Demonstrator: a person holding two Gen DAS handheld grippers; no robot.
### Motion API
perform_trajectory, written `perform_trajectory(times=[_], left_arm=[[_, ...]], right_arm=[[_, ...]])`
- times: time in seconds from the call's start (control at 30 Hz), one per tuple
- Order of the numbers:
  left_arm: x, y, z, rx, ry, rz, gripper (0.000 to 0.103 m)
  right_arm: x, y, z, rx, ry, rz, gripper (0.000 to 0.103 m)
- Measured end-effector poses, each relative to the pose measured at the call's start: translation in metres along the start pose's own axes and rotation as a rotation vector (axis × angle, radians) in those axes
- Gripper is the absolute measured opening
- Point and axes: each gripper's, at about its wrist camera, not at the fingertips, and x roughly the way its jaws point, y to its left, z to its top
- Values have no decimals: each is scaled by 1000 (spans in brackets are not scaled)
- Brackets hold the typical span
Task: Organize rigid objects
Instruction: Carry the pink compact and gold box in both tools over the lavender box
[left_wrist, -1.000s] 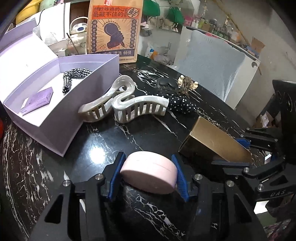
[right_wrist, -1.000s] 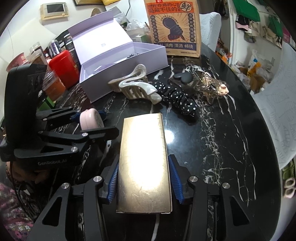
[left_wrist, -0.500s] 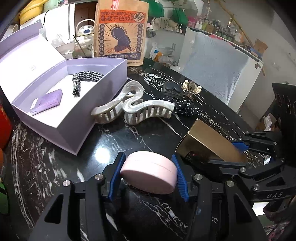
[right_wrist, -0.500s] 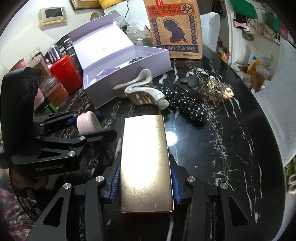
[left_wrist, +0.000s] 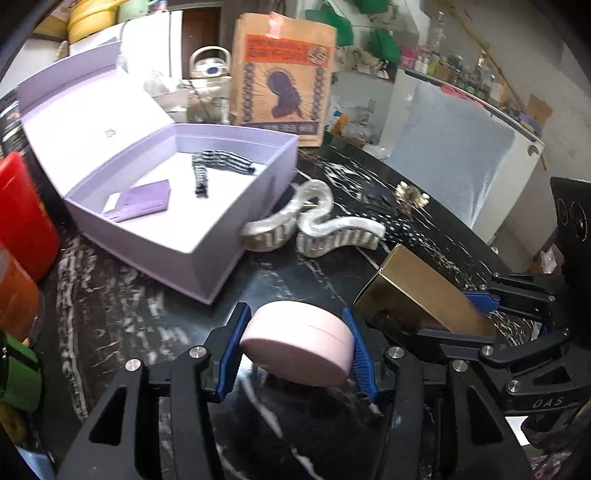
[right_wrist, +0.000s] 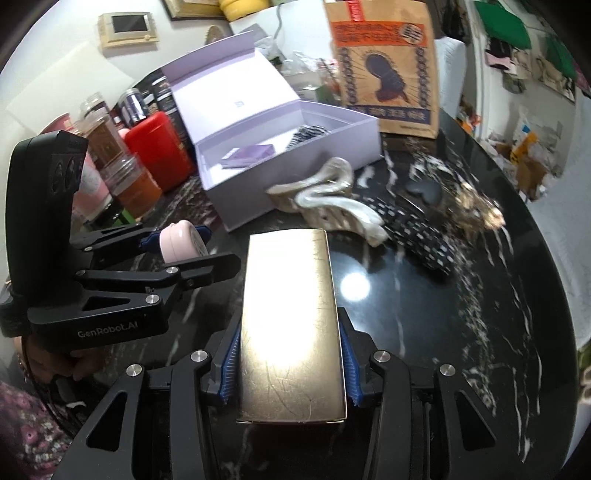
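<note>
Between the left tongs (left_wrist: 297, 345) sits a clamped pink case (left_wrist: 295, 347); right tongs (right_wrist: 290, 363) clamp a gold box (right_wrist: 291, 325).

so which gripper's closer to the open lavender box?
Left. The left gripper, shut on the pink round case, sits just off the lavender box's near corner. The right gripper, holding the gold box, is farther out, beside it.
</note>
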Motion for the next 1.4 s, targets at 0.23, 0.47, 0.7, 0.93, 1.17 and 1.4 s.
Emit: perform_trajectory(times=[0.23, 0.47, 0.7, 0.93, 1.17, 1.4], left_arm=[[-15, 28, -3, -67, -19, 47, 51], [-27, 47, -1, -83, -37, 116, 51], [-31, 60, 10, -102, -55, 130, 51], [-33, 62, 28, -83, -81, 141, 51], [-30, 70, 49, -95, -104, 132, 51], [-25, 81, 70, -101, -132, 151, 51]], right_arm=[[6, 25, 16, -69, -14, 48, 44], [16, 42, 26, -111, 1, 91, 44], [18, 49, 39, -131, -4, 117, 45], [14, 48, 59, -146, -30, 136, 44], [17, 44, 80, -141, -42, 154, 45], [21, 34, 101, -125, -56, 157, 45]])
